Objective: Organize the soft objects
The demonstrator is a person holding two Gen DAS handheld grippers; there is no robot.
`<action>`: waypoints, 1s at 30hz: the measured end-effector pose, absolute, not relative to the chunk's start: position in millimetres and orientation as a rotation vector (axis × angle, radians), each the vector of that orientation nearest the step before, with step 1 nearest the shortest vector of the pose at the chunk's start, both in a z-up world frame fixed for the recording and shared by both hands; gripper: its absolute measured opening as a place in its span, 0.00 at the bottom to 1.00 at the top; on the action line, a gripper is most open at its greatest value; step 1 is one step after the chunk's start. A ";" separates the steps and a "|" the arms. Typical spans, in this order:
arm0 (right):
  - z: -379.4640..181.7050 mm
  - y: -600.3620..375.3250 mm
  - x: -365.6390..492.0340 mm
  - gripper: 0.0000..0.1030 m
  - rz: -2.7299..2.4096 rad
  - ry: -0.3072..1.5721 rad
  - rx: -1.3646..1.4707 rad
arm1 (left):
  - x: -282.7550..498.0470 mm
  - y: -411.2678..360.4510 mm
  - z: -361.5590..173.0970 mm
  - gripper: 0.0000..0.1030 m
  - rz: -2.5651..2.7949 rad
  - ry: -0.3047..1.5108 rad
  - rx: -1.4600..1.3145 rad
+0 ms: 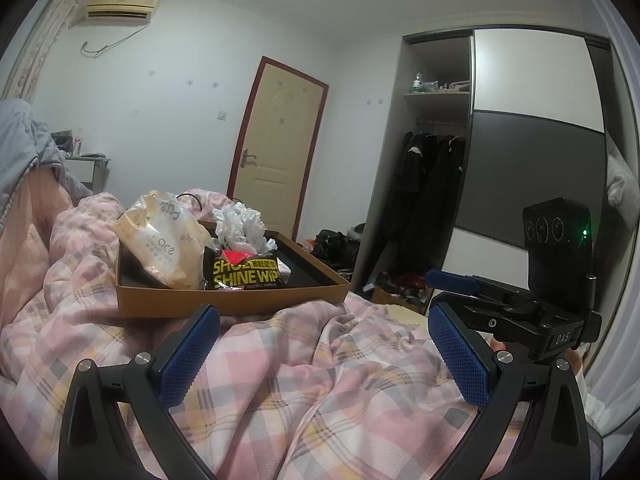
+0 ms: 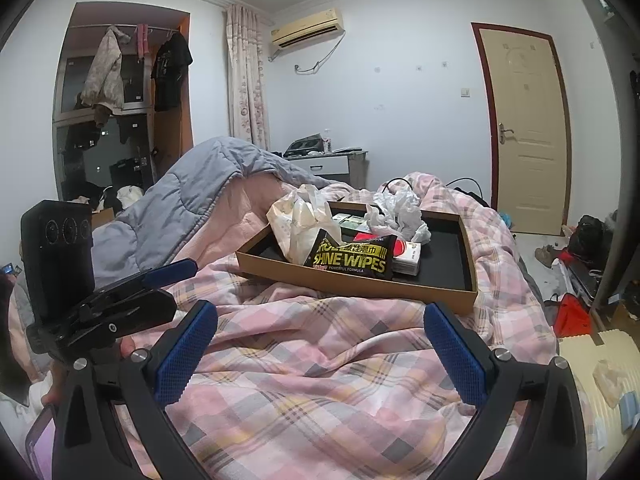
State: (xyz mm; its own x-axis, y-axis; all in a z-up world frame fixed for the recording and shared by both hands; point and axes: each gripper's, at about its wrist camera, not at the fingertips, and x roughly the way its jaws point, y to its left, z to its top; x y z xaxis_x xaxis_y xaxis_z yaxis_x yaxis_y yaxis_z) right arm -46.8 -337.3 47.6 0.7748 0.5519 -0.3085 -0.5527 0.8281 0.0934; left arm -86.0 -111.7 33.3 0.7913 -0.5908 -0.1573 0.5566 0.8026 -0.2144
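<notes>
Both grippers hover over the quilt (image 2: 320, 360), side by side, nothing held. Left gripper (image 1: 324, 356): jaws spread. Right gripper (image 2: 320, 356): jaws spread. Box (image 2: 360, 286) sits ahead on the quilt, holding wipes (image 2: 352, 258), tan bag (image 1: 164, 240), crumpled white bag (image 2: 396, 212).

White walls enclose a bedroom; a cream air conditioner (image 2: 307, 33) hangs high beside a patterned curtain (image 2: 245, 80); a beige door (image 2: 524, 128) with a dark red frame stands shut; a wardrobe (image 1: 500, 168) with a grey and white sliding panel shows dark coats (image 1: 432, 192) inside; a grey nightstand (image 2: 340, 164) sits against the wall; clutter covers the floor (image 2: 568, 264).
</notes>
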 end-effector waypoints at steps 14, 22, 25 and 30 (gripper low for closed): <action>44.9 -352.2 -33.4 0.99 0.639 0.371 0.091 | -76.4 -105.9 26.4 1.00 -0.644 0.261 -0.212; 46.2 -353.7 -43.2 0.99 0.509 0.343 0.105 | -89.2 -107.1 34.0 1.00 -0.613 0.203 -0.175; 49.1 -351.7 -48.4 0.99 0.485 0.312 0.089 | -90.9 -107.6 35.1 1.00 -0.609 0.195 -0.166; 47.9 -351.2 -41.4 0.99 0.456 0.318 0.082 | -90.0 -104.3 34.8 1.00 -0.604 0.194 -0.180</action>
